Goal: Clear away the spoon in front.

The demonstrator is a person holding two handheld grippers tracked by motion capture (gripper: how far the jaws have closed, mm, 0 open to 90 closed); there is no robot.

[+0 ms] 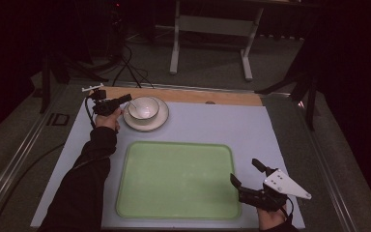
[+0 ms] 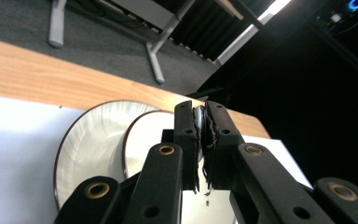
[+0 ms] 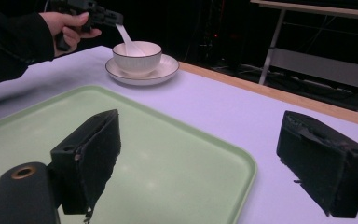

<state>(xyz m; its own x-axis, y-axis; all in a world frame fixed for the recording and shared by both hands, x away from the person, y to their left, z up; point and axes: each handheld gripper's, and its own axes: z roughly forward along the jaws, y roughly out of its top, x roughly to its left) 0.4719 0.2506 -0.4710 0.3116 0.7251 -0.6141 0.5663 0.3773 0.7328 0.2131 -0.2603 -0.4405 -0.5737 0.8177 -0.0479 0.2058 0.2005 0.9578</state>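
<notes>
The left gripper [image 1: 123,99] is reaching over the white bowl [image 1: 143,108] at the far left of the table, its jaws clamping narrowly on the handle of a white spoon [image 3: 127,41] that is dipping into the bowl, and the bowl is sitting on a white saucer [image 1: 160,120]. The right gripper [image 1: 245,174] is hovering by the near right corner of the empty green tray [image 1: 174,179], jaws spread wide and gripping nothing

Left gripper [image 2: 204,140] jaws nearly closed on a thin white handle [image 2: 199,122], above a bowl [image 2: 147,135] on a plate [image 2: 91,149], near the table's [image 2: 37,77] wooden far edge
</notes>
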